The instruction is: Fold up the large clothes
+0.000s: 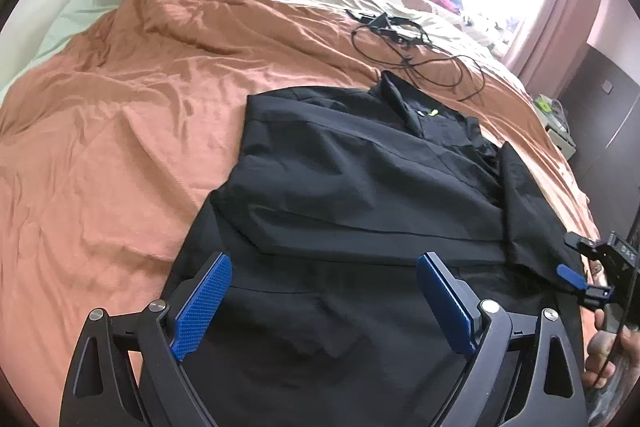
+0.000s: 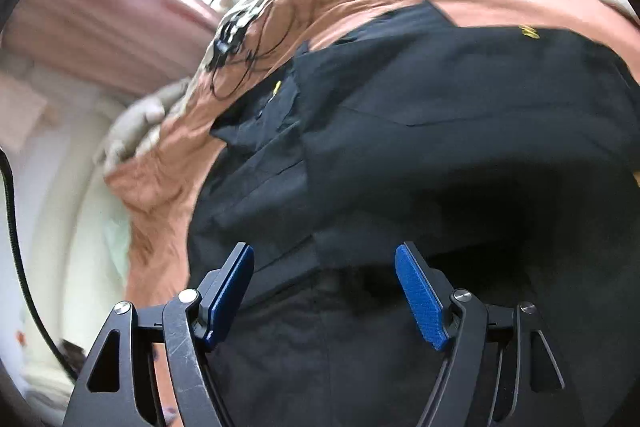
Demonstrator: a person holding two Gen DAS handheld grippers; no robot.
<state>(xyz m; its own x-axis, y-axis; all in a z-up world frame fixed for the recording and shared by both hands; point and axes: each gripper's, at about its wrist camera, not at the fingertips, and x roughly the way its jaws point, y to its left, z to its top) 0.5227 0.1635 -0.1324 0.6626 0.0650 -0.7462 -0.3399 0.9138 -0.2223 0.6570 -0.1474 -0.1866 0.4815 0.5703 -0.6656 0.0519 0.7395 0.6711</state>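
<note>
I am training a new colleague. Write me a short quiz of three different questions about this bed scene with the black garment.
1. True or false: the left gripper is closed on the black jacket.
2. What lies on the orange bedspread beyond the jacket's collar? A) black cables B) a folded towel C) a book
3. Fill in: in the right wrist view, the right gripper has its jaws ____ above the jacket.

Key: 1. False, its jaws are spread with nothing between them. 2. A. 3. open.
</note>
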